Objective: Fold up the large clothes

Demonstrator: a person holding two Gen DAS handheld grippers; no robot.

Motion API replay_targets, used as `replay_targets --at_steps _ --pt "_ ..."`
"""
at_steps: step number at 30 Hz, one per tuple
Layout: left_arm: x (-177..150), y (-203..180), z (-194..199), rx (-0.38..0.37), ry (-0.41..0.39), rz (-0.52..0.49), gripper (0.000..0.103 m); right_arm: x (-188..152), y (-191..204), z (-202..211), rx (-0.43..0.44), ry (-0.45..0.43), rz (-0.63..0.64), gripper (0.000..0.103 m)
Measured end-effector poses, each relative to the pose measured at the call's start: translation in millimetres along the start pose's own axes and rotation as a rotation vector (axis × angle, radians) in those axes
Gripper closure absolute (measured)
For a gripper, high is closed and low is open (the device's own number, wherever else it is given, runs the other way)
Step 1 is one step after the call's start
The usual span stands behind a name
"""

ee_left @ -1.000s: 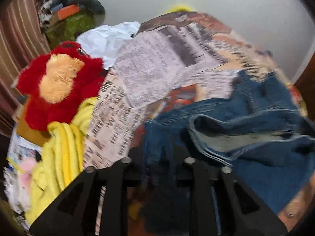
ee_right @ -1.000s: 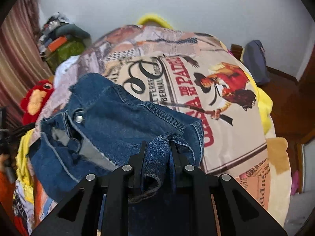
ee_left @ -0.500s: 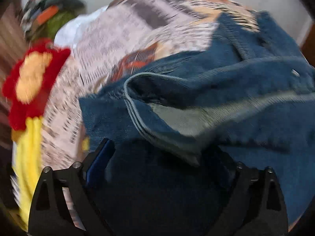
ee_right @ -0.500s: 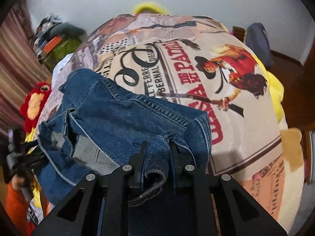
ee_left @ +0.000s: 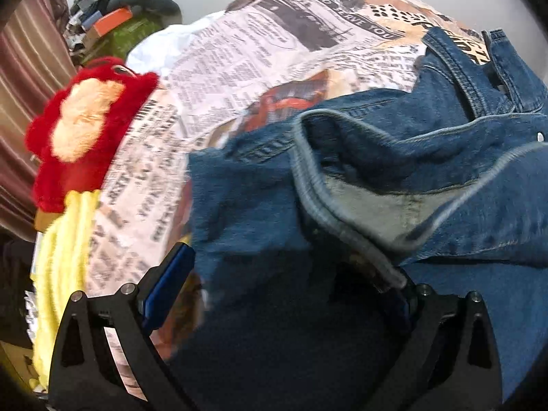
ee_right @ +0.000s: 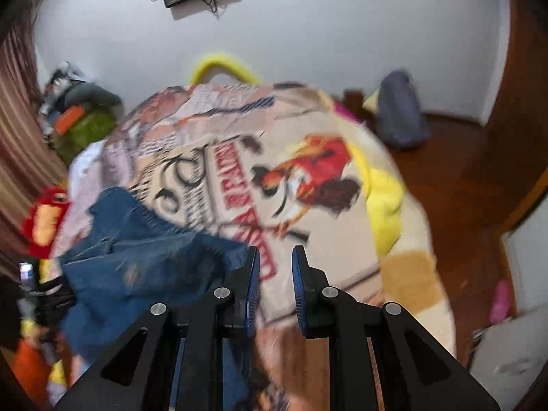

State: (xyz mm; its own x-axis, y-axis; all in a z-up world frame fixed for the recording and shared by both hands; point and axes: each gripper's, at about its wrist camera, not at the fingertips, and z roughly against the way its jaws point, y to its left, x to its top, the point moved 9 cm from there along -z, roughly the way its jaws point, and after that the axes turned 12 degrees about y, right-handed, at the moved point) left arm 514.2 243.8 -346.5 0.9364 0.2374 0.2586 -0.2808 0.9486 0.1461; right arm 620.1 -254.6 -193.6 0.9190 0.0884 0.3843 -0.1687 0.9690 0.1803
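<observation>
A blue denim garment (ee_left: 394,178) lies bunched on a bed with a printed blanket (ee_left: 274,44). In the left wrist view my left gripper (ee_left: 284,281) is wide open, its blue-padded fingers (ee_left: 167,284) spread around the denim's near edge, which fills the gap between them. In the right wrist view the denim (ee_right: 144,260) lies heaped to the left on the blanket (ee_right: 325,239). My right gripper (ee_right: 275,274) is open with a narrow gap and holds nothing; the denim lies just left of its left finger.
A red plush toy (ee_left: 82,126) and yellow cloth (ee_left: 61,257) lie at the bed's left edge. Piled bags (ee_right: 82,120) stand at the far left wall. A grey bag (ee_right: 400,116) sits on the wooden floor (ee_right: 462,185) to the right.
My right gripper has let go of the denim fold and lifted away. My left gripper, shut a second ago, has opened wide and closed in on the denim.
</observation>
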Motion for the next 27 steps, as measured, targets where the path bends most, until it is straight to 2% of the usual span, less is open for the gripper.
replay_targets --at_steps 2,4,7,9,12,16,21,27 --pt "-4.3 4.6 1.1 -0.025 0.009 0.005 0.003 -15.7 4.0 -2.9 0.024 0.038 0.027 0.089" --pt "-7.0 11.8 3.3 -0.039 0.015 0.024 0.003 -29.8 14.6 -9.8 0.011 0.056 0.074 0.089" --pt "-9.8 18.2 8.0 -0.101 0.040 0.048 0.003 -43.7 34.2 -27.3 0.020 0.074 0.119 0.089" --pt "-10.3 18.1 11.7 -0.117 0.041 0.037 0.003 -48.3 47.8 -38.4 0.045 0.090 0.136 0.089" --pt "-4.1 14.3 16.2 -0.100 0.027 -0.020 0.003 -50.0 72.7 -59.1 0.068 0.121 0.170 0.089" --pt "13.1 -0.3 12.7 -0.053 0.012 -0.106 0.003 -46.9 97.4 -81.3 0.047 0.128 0.218 0.089" --pt "39.7 -16.3 -3.1 -0.046 0.006 -0.140 0.004 -36.5 104.7 -100.8 -0.004 0.113 0.229 0.089" --pt "53.0 -25.2 -5.5 -0.117 -0.030 -0.103 0.023 -23.9 98.6 -113.0 -0.098 0.092 0.271 0.089"
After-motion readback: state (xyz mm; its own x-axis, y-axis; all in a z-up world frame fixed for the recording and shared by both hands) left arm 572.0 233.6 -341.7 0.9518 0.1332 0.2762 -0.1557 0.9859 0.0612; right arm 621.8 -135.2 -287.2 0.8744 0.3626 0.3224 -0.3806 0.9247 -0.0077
